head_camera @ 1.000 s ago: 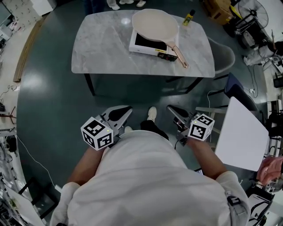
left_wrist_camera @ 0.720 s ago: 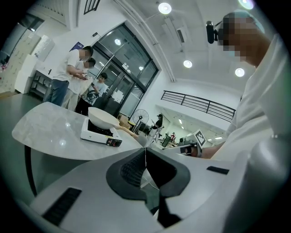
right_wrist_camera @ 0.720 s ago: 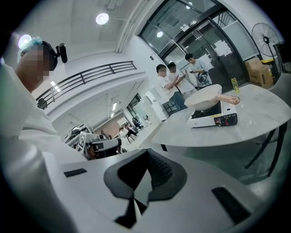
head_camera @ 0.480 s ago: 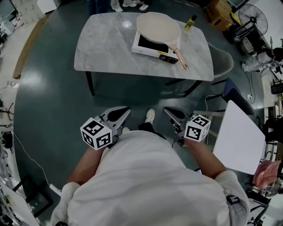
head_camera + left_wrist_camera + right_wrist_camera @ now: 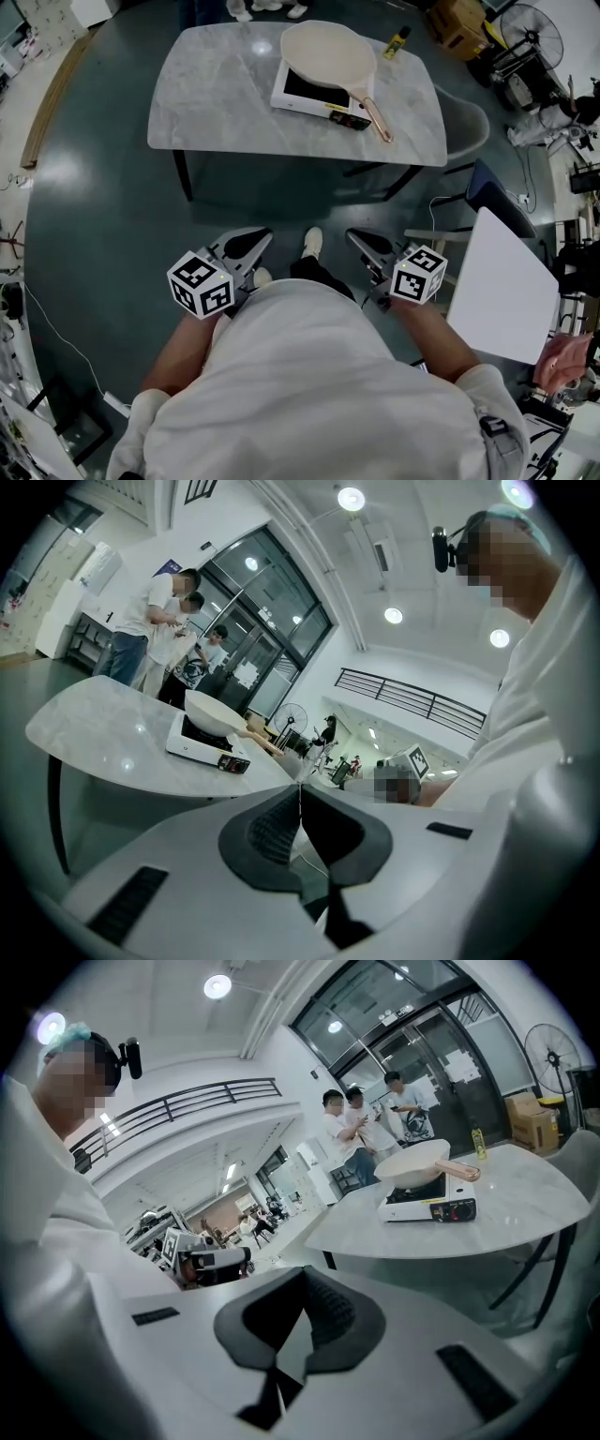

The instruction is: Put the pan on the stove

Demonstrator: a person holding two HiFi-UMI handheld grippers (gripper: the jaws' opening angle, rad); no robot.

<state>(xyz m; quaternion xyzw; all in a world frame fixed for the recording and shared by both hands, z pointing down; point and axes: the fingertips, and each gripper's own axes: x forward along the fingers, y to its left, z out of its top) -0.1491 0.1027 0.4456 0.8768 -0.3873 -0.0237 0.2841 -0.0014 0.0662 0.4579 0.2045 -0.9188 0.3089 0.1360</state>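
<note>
Head view: left claw (image 5: 262,238) and right claw (image 5: 355,238) closed, empty.

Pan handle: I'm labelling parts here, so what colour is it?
The handle is coppery pink, best seen in the head view.

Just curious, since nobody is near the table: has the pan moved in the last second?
No. The pan sits on the stove exactly as before, handle over the same corner.
</note>
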